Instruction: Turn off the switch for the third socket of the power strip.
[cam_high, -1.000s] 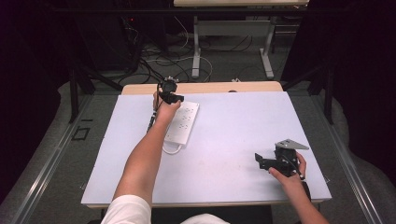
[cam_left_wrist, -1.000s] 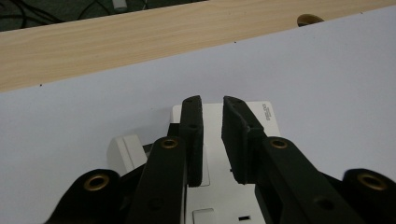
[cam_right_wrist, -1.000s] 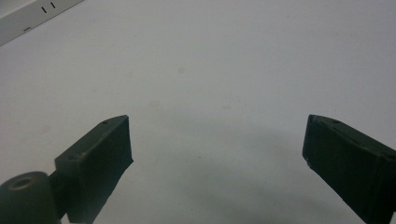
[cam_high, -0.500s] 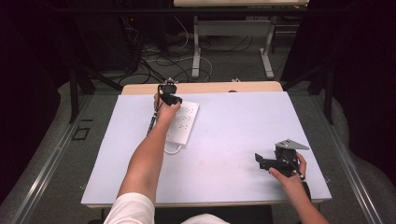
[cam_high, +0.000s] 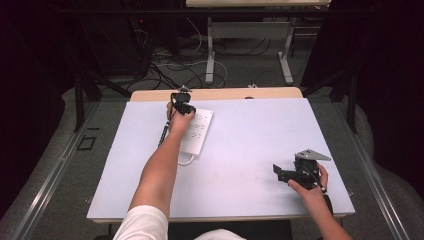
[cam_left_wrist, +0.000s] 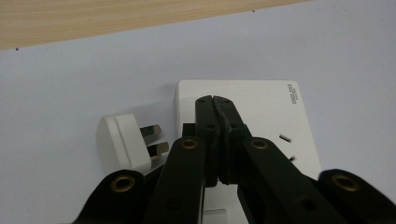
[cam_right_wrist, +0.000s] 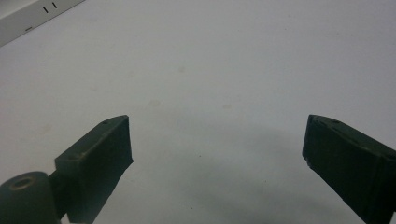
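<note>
My left gripper (cam_left_wrist: 214, 100) is clenched tight with nothing between its jaws, its tips over the far end of the white power strip (cam_left_wrist: 261, 109), and the white plug (cam_left_wrist: 122, 142) lies on the counter (cam_left_wrist: 70, 88) just to its left, prongs towards the strip. My right gripper (cam_right_wrist: 217, 144) is released, jaws spread wide above bare counter, the strip well off ahead to its left

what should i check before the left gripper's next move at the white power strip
1. Left gripper jaws shut, nothing between them: ok.
2. Left gripper tips over the white rectangular plastic power strip; whether they press on it: cannot tell.
3. White plastic plug lies unplugged beside the strip, prongs bare: ok.
4. Right gripper open over bare white tabletop, away from the strip: ok.
5. Strip's cord path: cannot tell.
</note>
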